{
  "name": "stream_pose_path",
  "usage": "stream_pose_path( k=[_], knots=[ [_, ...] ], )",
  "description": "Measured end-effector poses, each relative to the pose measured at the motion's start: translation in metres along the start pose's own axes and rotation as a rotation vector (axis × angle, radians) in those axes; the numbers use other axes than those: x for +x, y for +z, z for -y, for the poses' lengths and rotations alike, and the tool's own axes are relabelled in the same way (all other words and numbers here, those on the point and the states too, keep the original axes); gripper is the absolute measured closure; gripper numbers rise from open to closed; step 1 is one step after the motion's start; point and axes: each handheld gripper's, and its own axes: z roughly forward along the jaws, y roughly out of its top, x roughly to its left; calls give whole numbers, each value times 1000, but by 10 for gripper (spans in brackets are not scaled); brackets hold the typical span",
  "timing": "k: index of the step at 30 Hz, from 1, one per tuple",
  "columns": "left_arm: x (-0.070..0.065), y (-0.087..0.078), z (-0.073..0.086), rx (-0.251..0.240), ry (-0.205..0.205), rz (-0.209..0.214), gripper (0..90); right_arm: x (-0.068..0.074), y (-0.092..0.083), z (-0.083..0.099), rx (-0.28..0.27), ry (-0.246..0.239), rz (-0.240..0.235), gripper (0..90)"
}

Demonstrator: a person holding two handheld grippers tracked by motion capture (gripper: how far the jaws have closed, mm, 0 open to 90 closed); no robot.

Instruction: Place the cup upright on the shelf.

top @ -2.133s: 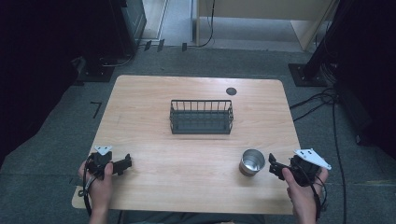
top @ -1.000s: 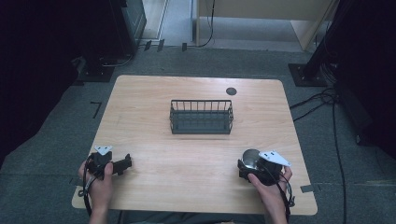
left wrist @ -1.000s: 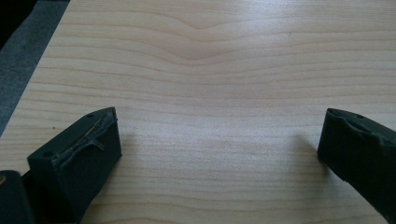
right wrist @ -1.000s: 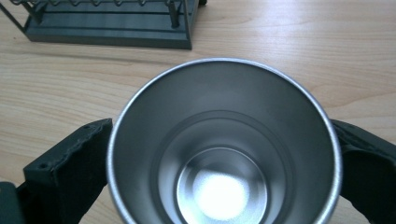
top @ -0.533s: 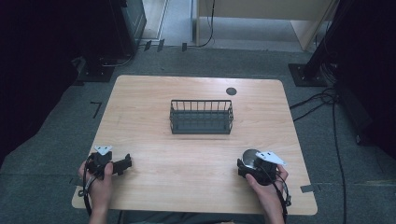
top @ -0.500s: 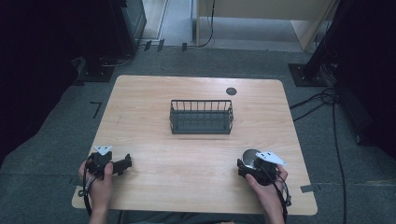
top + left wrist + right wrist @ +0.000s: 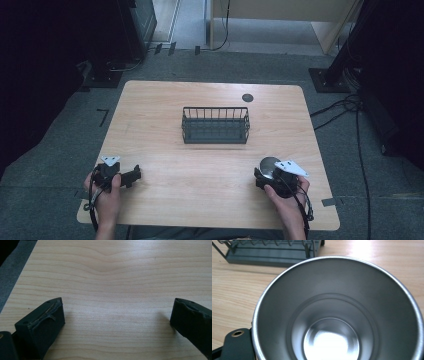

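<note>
Your right gripper (image 7: 265,176) is at the round, shiny stainless-steel cup (image 7: 269,165), which stands on the pale wooden desk (image 7: 210,165) in front of the dark wire rack (image 7: 215,125) and off to its right, well apart from it. In the right gripper view the cup's open mouth (image 7: 337,312) sits right against the camera, with one black jaw at its lower left, so the jaws look set around it. Whether they have closed and gripped it, you cannot tell.

This reads as the grasping step. Next, close firmly, lift straight up, and carry the cup toward the rack.

Your left gripper (image 7: 131,176) rests on the desk, in front of the rack and far to its left, jaws spread wide over bare wood.

The cup's outer wall and the right jaw tips are hidden.
</note>
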Motion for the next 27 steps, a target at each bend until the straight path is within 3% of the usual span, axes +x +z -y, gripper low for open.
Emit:
stream_pose_path(
  k=[27],
  knots=[
    [0,0,0,-1,-1,0,0,29,5,-66,-22,-63,-55,166]
  ],
)
